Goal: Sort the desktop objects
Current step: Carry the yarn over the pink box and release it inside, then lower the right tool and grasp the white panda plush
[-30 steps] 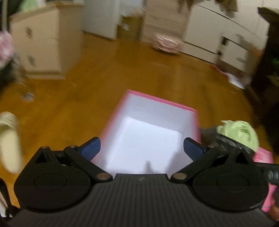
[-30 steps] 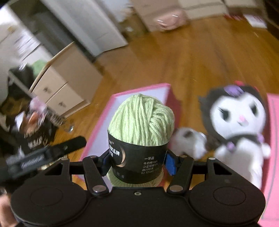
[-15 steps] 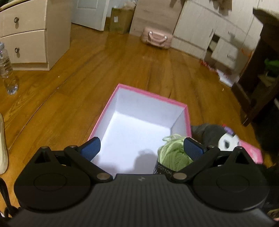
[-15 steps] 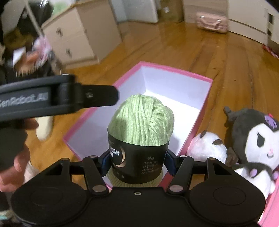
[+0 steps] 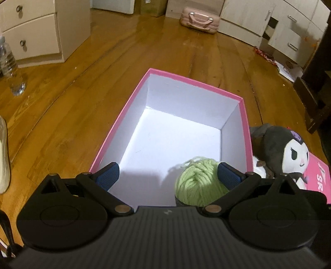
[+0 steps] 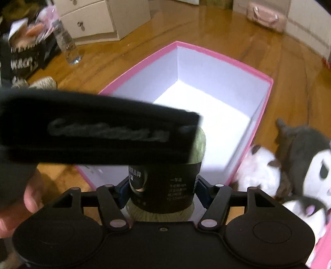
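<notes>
A pink box [image 5: 115, 132] with a white inside stands open on the wooden floor; it also shows in the right wrist view [image 6: 266, 97]. My right gripper [image 6: 160, 187] is shut on a green yarn ball with a black label [image 6: 165, 186], held over the box's near right corner. The yarn ball [image 5: 198, 182] shows in the left wrist view inside the box's near right part. My left gripper [image 5: 168, 173] is open and empty above the box's near edge. Its black body [image 6: 93, 136] crosses the right wrist view and hides the yarn's top.
A black-and-white plush toy [image 5: 289, 147] lies right of the box, on a pink lid [image 5: 316, 175]. A water bottle [image 5: 10, 68] and a drawer unit [image 5: 41, 31] stand at the left. A pink case [image 5: 198, 18] sits far back. A dark furniture leg [image 5: 314, 93] is at the right.
My right gripper has carried the yarn ball lower and further over the box. My left gripper has come closer to the box and now crosses the right wrist view.
</notes>
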The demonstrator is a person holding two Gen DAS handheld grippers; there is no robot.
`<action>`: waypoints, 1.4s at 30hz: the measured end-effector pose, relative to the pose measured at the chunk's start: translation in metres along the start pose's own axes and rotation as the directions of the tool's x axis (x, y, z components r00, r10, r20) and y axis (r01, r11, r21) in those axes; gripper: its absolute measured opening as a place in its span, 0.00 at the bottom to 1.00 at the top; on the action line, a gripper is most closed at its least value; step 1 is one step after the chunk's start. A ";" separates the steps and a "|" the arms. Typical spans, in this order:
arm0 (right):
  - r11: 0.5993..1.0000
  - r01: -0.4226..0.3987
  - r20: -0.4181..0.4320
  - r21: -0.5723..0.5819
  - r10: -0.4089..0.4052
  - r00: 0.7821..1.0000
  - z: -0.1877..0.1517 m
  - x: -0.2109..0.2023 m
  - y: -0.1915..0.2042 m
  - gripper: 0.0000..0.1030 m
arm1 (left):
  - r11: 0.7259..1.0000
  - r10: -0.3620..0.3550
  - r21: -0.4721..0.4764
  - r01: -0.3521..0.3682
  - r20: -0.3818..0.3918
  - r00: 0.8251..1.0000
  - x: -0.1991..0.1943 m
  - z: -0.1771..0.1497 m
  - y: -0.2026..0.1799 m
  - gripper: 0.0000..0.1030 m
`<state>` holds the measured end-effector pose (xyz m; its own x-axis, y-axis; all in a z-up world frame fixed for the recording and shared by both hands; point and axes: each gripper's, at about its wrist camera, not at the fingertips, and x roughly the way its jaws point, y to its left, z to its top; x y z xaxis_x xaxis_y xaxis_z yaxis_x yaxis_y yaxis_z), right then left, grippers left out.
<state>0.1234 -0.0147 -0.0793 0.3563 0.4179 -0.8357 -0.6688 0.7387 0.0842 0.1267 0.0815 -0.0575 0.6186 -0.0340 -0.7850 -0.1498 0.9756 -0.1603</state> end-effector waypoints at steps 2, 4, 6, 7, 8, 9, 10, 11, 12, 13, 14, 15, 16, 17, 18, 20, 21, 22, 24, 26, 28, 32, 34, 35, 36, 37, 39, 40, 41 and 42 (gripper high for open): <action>0.998 0.033 0.011 -0.050 -0.033 0.999 -0.003 0.001 0.006 0.70 | 1.000 0.006 -0.002 -0.006 -0.018 1.000 0.005 -0.002 0.002 1.00; 0.998 0.034 0.015 -0.050 -0.033 0.999 -0.004 0.001 0.005 0.70 | 1.000 0.011 -0.011 -0.011 -0.030 0.999 0.008 -0.003 0.005 1.00; 0.998 0.030 0.015 -0.046 -0.029 0.999 -0.005 0.000 0.005 0.70 | 1.000 0.009 -0.024 -0.010 -0.040 0.999 0.011 -0.004 0.006 1.00; 0.999 0.025 0.014 -0.044 -0.024 1.000 -0.006 -0.001 0.004 0.70 | 0.999 0.006 -0.032 -0.007 -0.044 0.999 0.012 -0.004 0.007 1.00; 0.999 0.022 0.014 -0.042 -0.022 1.000 -0.007 -0.002 0.004 0.70 | 0.999 0.001 -0.040 -0.003 -0.039 0.999 0.012 -0.005 0.007 1.00; 0.999 0.020 0.015 -0.041 -0.020 1.000 -0.008 -0.004 0.004 0.70 | 0.999 -0.003 -0.047 0.002 -0.034 0.999 0.012 -0.005 0.008 1.00; 0.999 0.021 0.018 -0.047 -0.020 1.000 -0.009 -0.005 0.004 0.70 | 0.998 0.001 -0.056 -0.003 -0.032 0.999 0.013 -0.005 0.008 1.00; 0.998 0.022 0.019 -0.050 -0.021 1.000 -0.010 -0.007 0.005 0.70 | 0.998 0.010 -0.059 -0.012 -0.037 0.999 0.012 -0.005 0.008 1.00; 0.998 0.024 0.022 -0.051 -0.023 1.000 -0.011 -0.010 0.005 0.70 | 0.998 0.009 -0.055 -0.011 -0.035 0.999 0.011 -0.005 0.008 1.00; 0.998 0.028 0.032 -0.048 -0.027 0.999 -0.012 -0.014 0.005 0.70 | 0.999 0.003 -0.050 -0.004 -0.026 1.000 0.008 -0.004 0.008 1.00; 0.998 0.031 0.044 -0.050 -0.029 0.999 -0.013 -0.018 0.005 0.72 | 0.999 -0.008 -0.053 0.007 -0.018 1.000 0.005 -0.004 0.009 1.00; 0.998 0.034 0.058 -0.053 -0.031 0.998 -0.014 -0.022 0.004 0.77 | 0.998 -0.020 -0.057 0.019 -0.010 1.000 0.002 -0.003 0.010 1.00; 0.998 0.036 0.075 -0.052 -0.032 0.997 -0.015 -0.028 0.003 0.79 | 0.997 -0.036 -0.068 0.036 -0.003 0.999 -0.001 -0.002 0.012 1.00; 0.998 0.038 0.092 -0.051 -0.033 0.995 -0.016 -0.033 0.001 0.80 | 0.995 -0.059 -0.084 0.059 0.004 0.998 -0.004 -0.001 0.015 1.00; 0.998 0.036 0.103 -0.049 -0.030 0.994 -0.016 -0.039 -0.002 0.80 | 0.992 -0.079 -0.101 0.079 0.009 0.997 -0.007 0.000 0.019 1.00; 0.999 0.027 0.120 -0.026 -0.024 0.992 -0.019 -0.051 -0.013 0.80 | 0.987 -0.100 -0.122 0.101 0.014 0.995 -0.010 0.001 0.023 1.00; 1.000 0.024 0.134 -0.001 -0.024 0.991 -0.020 -0.060 -0.023 0.80 | 0.985 -0.110 -0.133 0.112 0.017 0.994 -0.012 0.001 0.024 1.00; 0.999 0.022 0.151 0.025 -0.025 0.988 -0.022 -0.068 -0.034 0.80 | 0.984 -0.117 -0.133 0.119 0.023 0.993 -0.013 0.001 0.024 1.00; 0.996 0.018 0.176 0.083 -0.032 0.984 -0.026 -0.080 -0.057 0.80 | 0.982 -0.130 -0.132 0.133 0.035 0.991 -0.016 0.001 0.024 1.00; 0.989 0.015 0.190 0.149 -0.044 0.981 -0.030 -0.084 -0.083 0.80 | 0.980 -0.148 -0.127 0.151 0.040 0.988 -0.016 0.000 0.020 1.00; 0.977 0.012 0.203 0.213 -0.056 0.978 -0.035 -0.088 -0.108 0.80 | 0.978 -0.163 -0.122 0.167 0.040 0.986 -0.014 -0.001 0.015 1.00; 0.947 0.027 0.167 0.321 -0.085 0.982 -0.044 -0.082 -0.150 0.80 | 0.979 -0.174 -0.104 0.174 0.009 0.985 -0.005 -0.006 0.003 1.00; 0.933 0.042 0.119 0.357 -0.090 0.989 -0.047 -0.068 -0.154 0.80 | 0.981 -0.179 -0.080 0.178 -0.003 0.984 -0.001 -0.009 -0.006 1.00; 0.925 0.036 0.096 0.379 -0.079 0.992 -0.047 -0.061 -0.155 0.80 | 0.981 -0.184 -0.062 0.183 -0.009 0.983 0.001 -0.010 -0.011 1.00; 0.913 0.024 0.083 0.408 -0.063 0.995 -0.047 -0.056 -0.156 0.80 | 0.981 -0.188 -0.045 0.187 -0.015 0.982 0.003 -0.011 -0.016 1.00; 0.899 0.012 0.071 0.437 -0.047 0.996 -0.048 -0.051 -0.157 0.80 | 0.983 -0.186 -0.017 0.185 -0.021 0.982 0.005 -0.012 -0.021 1.00; 0.886 -0.013 0.070 0.464 -0.022 0.997 -0.045 -0.043 -0.158 0.80 | 0.984 -0.173 0.043 0.174 -0.029 0.985 0.009 -0.012 -0.032 1.00; 0.898 -0.004 0.068 0.440 -0.029 0.997 -0.043 -0.040 -0.155 0.79 | 0.984 -0.162 0.074 0.164 -0.029 0.986 0.010 -0.013 -0.036 1.00; 0.911 0.007 0.066 0.413 -0.038 0.997 -0.041 -0.039 -0.151 0.79 | 0.983 -0.153 0.102 0.155 -0.029 0.988 0.010 -0.014 -0.038 1.00; 0.926 0.037 0.064 0.375 -0.065 0.996 -0.039 -0.037 -0.145 0.79 | 0.982 -0.148 0.113 0.151 -0.031 0.988 0.011 -0.016 -0.039 1.00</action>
<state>0.1817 -0.1584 -0.0821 0.4404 0.4017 -0.8029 -0.3621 0.8979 0.2505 0.1273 0.0397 -0.0694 0.6096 -0.1852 -0.7708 0.0338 0.9775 -0.2081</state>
